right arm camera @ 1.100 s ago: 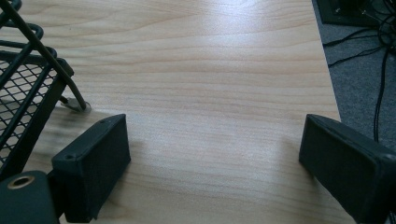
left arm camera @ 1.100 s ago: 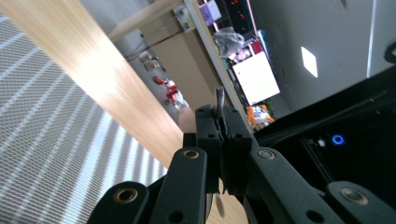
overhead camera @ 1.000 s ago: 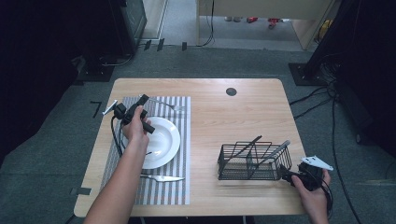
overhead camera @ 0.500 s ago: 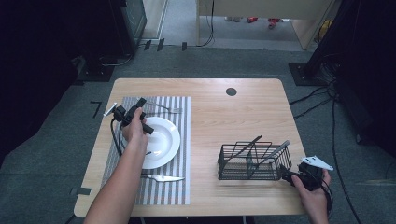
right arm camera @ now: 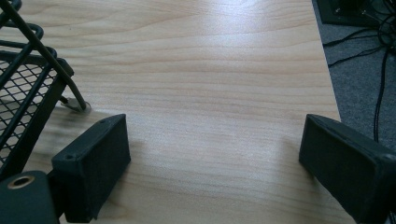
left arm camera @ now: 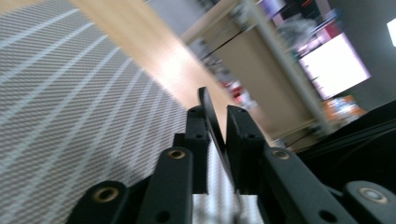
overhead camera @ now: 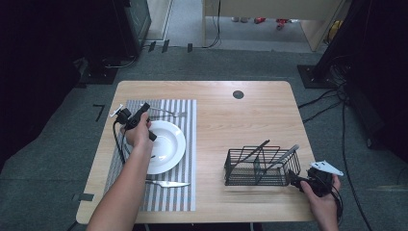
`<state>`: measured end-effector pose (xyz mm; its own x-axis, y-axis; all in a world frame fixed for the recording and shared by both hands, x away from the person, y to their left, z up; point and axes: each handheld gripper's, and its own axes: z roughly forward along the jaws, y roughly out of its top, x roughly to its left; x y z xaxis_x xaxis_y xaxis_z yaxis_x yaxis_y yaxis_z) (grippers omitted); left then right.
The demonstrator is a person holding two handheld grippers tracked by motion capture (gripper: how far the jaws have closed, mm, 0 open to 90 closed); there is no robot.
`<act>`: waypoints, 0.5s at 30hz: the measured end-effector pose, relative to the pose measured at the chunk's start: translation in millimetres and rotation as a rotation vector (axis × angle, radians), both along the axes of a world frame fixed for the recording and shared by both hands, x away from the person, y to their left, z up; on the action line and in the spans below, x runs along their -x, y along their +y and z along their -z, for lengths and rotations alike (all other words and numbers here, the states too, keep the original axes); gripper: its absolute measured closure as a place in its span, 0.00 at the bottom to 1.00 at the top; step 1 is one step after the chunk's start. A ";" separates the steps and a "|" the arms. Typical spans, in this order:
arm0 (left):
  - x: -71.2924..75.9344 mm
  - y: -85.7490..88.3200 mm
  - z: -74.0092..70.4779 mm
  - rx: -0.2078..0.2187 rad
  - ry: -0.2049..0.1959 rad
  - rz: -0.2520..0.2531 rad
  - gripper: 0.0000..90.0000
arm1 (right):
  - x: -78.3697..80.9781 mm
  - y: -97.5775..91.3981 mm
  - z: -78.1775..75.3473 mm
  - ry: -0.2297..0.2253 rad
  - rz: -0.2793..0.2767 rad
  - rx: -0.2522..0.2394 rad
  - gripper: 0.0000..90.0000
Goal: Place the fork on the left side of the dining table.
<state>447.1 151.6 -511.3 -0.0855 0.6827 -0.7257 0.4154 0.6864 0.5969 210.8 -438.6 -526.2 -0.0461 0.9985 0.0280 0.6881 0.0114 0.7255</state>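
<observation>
My left gripper [overhead camera: 144, 109] hovers low over the striped placemat [overhead camera: 185, 144], at the far-left rim of the white plate [overhead camera: 168, 144]. In the left gripper view its jaws [left arm camera: 217, 114] are shut on a thin dark flat strip [left arm camera: 208, 112] that pokes up between them; what it is stays unclear. A fork [overhead camera: 166, 113] lies on the mat beyond the plate and a knife [overhead camera: 168, 183] lies on the near side. My right gripper [overhead camera: 296, 181] rests on the table at the near right corner of the black wire basket [overhead camera: 262, 166]. Its jaws [right arm camera: 215, 135] stand wide open over bare wood.
The basket [right arm camera: 23, 88] holds dark and grey utensils [overhead camera: 281, 156] that lean out of it. A round black cable hole [overhead camera: 238, 94] sits at the table's far side. The table's right edge [right arm camera: 329, 70] lies close to the right gripper, with cables on the floor beyond.
The left gripper has drifted slightly toward the near side over the plate's rim. The right gripper has stayed put.
</observation>
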 end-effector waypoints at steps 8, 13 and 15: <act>-3.2 2.8 -1.8 -0.077 0.062 0.008 0.81 | 0.0 0.0 0.0 0.000 0.000 0.000 0.09; -6.6 1.7 -7.0 -0.122 0.127 0.012 0.76 | 0.0 0.0 0.0 0.000 0.000 0.000 0.09; -7.6 1.9 -8.4 -0.143 0.145 0.011 0.74 | 0.0 0.0 0.0 0.000 0.000 0.000 0.09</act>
